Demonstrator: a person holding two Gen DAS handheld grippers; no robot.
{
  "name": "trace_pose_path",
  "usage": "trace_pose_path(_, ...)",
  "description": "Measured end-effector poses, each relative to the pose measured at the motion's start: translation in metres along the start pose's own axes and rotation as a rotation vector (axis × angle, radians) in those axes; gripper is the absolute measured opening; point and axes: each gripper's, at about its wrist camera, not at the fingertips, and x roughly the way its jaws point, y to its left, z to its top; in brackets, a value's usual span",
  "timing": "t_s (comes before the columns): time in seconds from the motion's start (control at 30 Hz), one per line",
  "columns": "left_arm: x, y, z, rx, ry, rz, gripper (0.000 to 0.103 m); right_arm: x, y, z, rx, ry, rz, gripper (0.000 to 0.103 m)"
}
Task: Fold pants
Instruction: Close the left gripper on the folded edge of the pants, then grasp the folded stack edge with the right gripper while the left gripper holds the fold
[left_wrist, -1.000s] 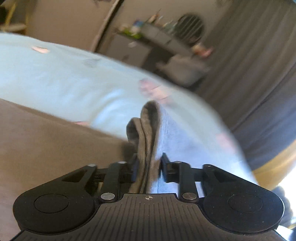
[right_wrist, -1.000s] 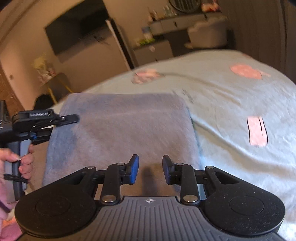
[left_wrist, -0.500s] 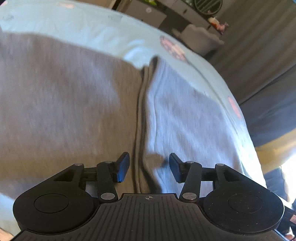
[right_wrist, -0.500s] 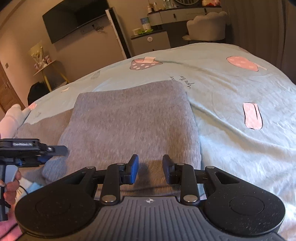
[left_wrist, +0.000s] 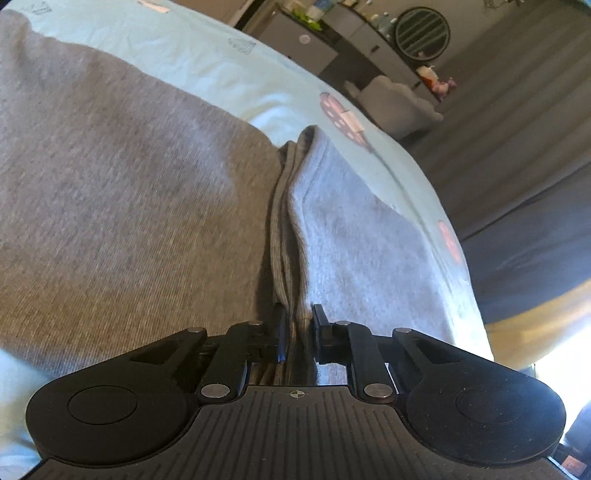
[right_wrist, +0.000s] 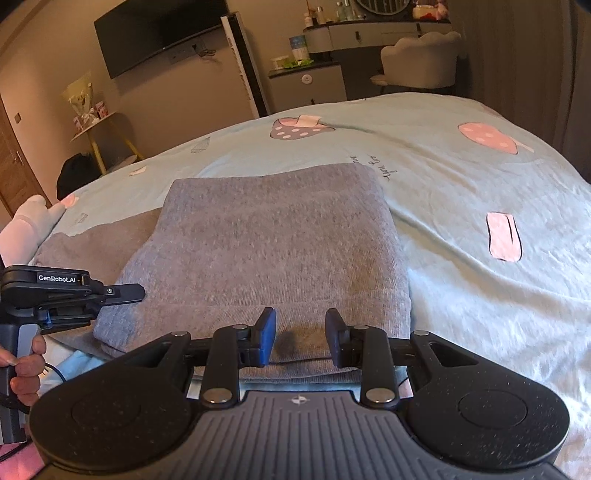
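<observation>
Grey pants (right_wrist: 266, 243) lie on the bed, the top part folded over a lower layer that sticks out at the left. My left gripper (left_wrist: 297, 332) is shut on the ribbed edge of the folded pants (left_wrist: 284, 236), at the fold's left near corner; it also shows from the side in the right wrist view (right_wrist: 122, 291). My right gripper (right_wrist: 300, 338) is open and empty, just above the near edge of the folded pants.
The light blue bedsheet (right_wrist: 480, 192) with pink prints spreads around the pants. A dresser with a round mirror (left_wrist: 421, 33), a white chair (right_wrist: 421, 62) and a wall television (right_wrist: 162, 33) stand beyond the bed. Grey curtains hang at the right.
My left gripper was shut on the pants' edge, opened half a second ago, and has closed on the ribbed edge again. The right gripper has stayed open over the near edge.
</observation>
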Motion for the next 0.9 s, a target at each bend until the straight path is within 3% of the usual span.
trace_pose_path(0.27, 0.001, 0.003, 0.000, -0.010, 0.011, 0.010, 0.016, 0.010, 0.007, 0.000, -0.030, 0.041, -0.042, 0.029)
trace_pose_path(0.6, -0.008, 0.003, 0.001, -0.001, -0.019, -0.011, 0.015, 0.014, 0.016, 0.006, -0.033, 0.041, -0.021, 0.029)
trace_pose_path(0.7, -0.009, 0.004, 0.001, -0.010, -0.021, -0.013, 0.015, 0.012, 0.011, 0.005, 0.046, 0.053, 0.024, 0.033)
trace_pose_path(0.77, -0.009, 0.005, 0.000, -0.015, -0.023, -0.007, 0.015, 0.006, 0.002, 0.003, 0.141, 0.045, 0.072, 0.053)
trace_pose_path(0.8, -0.010, 0.005, 0.000, -0.022, -0.023, -0.010, 0.015, 0.002, -0.006, 0.000, 0.206, 0.036, 0.098, 0.057)
trace_pose_path(0.9, -0.012, 0.003, 0.000, -0.028, -0.034, -0.018, 0.015, -0.006, -0.030, -0.014, 0.384, 0.044, 0.161, 0.060)
